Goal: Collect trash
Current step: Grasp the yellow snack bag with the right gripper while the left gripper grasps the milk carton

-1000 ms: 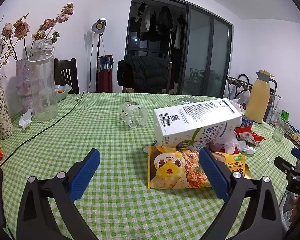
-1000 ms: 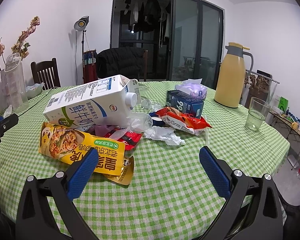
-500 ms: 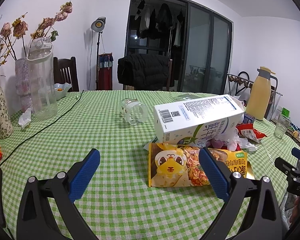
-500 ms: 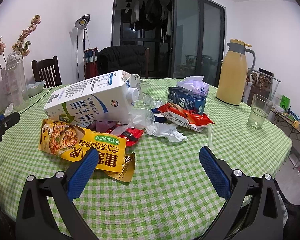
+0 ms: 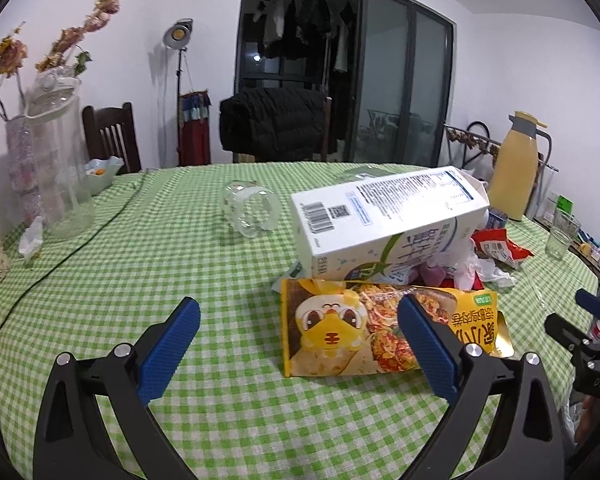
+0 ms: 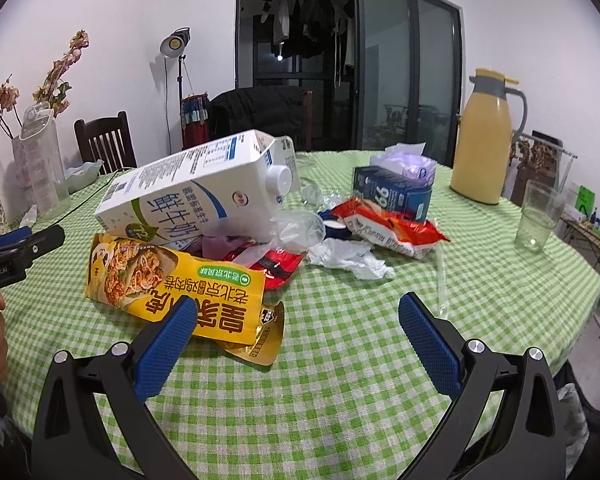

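The trash sits in one heap near the middle of the green-checked tabletop (image 6: 340, 380). Nearest us is the yellow snack bag (image 6: 172, 284), lying flat with a gold wrapper (image 6: 260, 344) poking out from under its near end. We judge it light, thin and crinkly, likely to slide on the cloth, so a pinch on a free edge or corner should serve better than pressing from above. The milk carton (image 6: 196, 196) leans across the pile, cap still on (whether it is empty we cannot tell); its stiff walls suit a hold across the narrow body. Beside it lie crumpled white paper (image 6: 348, 258), soft and easily squeezed, a red wrapper (image 6: 392, 228) and a blue box (image 6: 392, 194).

Our left claw (image 5: 298, 334) and right claw (image 6: 298, 334) both hover spread wide over the cloth, holding nothing. The drinking glass (image 6: 540, 216) and yellow jug (image 6: 484, 140) stand well apart from the heap.
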Available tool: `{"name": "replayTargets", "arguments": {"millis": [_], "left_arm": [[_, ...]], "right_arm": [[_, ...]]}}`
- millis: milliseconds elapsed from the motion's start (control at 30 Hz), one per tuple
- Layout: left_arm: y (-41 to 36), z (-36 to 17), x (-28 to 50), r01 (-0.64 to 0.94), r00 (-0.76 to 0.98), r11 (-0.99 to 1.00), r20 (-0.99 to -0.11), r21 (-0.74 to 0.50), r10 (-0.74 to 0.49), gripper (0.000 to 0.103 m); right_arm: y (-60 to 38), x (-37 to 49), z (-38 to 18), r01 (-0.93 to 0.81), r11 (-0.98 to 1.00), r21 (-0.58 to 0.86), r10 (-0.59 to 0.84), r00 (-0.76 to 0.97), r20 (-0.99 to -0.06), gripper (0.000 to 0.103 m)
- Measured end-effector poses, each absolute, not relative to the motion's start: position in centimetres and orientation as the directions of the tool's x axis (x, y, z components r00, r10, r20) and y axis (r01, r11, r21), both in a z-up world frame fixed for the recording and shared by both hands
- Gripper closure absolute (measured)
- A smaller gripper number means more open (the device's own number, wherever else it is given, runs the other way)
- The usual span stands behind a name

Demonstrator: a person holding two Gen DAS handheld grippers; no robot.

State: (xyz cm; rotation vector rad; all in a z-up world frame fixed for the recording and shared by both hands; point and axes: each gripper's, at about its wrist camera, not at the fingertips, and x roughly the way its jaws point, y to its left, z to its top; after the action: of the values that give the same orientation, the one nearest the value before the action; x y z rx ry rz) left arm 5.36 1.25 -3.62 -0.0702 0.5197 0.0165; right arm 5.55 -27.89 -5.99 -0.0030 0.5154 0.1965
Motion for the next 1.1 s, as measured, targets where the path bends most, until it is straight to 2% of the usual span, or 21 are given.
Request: {"name": "replayTargets", "arguments": {"millis": [333,433,533,900,933,967,1000,1067,1100], "left_arm": [[1.7,-5.8,8.6,-0.019,0.791,0.994,-0.61,-0.104,-0.049,0.007],[1.6,-5.4,9.0,-0.01,0.793,0.994,-0.606,-0.105,-0.056,0.007],[1.8,-5.3,9.5,-0.009,0.789,0.995,-0.612,-0.103,-0.056,0.007],[2.0,-5.1,9.6,-0.028,0.791,0.998,-0.612,-0.055,-0.012,0.007],[2.0,-5.1,9.6,-0.031,0.792,0.998,-0.611,-0.052,-0.008,0.007],[2.1,-5.0,9.6,-0.032,0.793,0.998,-0.61,-0.051,-0.005,0.007],[2.2,-4.9,9.6,-0.035,0.794,0.998,-0.608,-0.053,-0.004,0.007],[2.3,-4.8,9.6,-0.033,0.797,0.998,-0.604,-0.057,-0.008,0.007],[2.3,-4.7,9.7,-0.032,0.797,0.998,-0.603,-0.054,-0.007,0.007]], "right_arm": [[-28.9,6.7,-7.3,-0.251,0.956,0.154,0.294,0.816,-0.497,0.006],[-28.8,7.3,-7.4,-0.305,0.929,0.212,0.371,0.789,-0.49,0.006],[-27.8,8.4,-7.8,-0.365,0.897,0.251,0.442,0.721,-0.533,0.006],[-26.2,13.0,-8.5,-0.405,0.837,0.368,0.547,0.605,-0.578,0.006],[-26.1,13.6,-8.7,-0.406,0.827,0.389,0.563,0.582,-0.588,0.009],[-26.0,13.9,-8.8,-0.41,0.816,0.408,0.578,0.562,-0.591,0.023],[-25.9,14.0,-8.8,-0.405,0.821,0.404,0.571,0.56,-0.6,0.031],[-25.7,14.2,-9.2,-0.395,0.829,0.396,0.558,0.54,-0.63,0.056],[-25.8,14.2,-9.3,-0.394,0.826,0.402,0.562,0.532,-0.633,0.063]]}}
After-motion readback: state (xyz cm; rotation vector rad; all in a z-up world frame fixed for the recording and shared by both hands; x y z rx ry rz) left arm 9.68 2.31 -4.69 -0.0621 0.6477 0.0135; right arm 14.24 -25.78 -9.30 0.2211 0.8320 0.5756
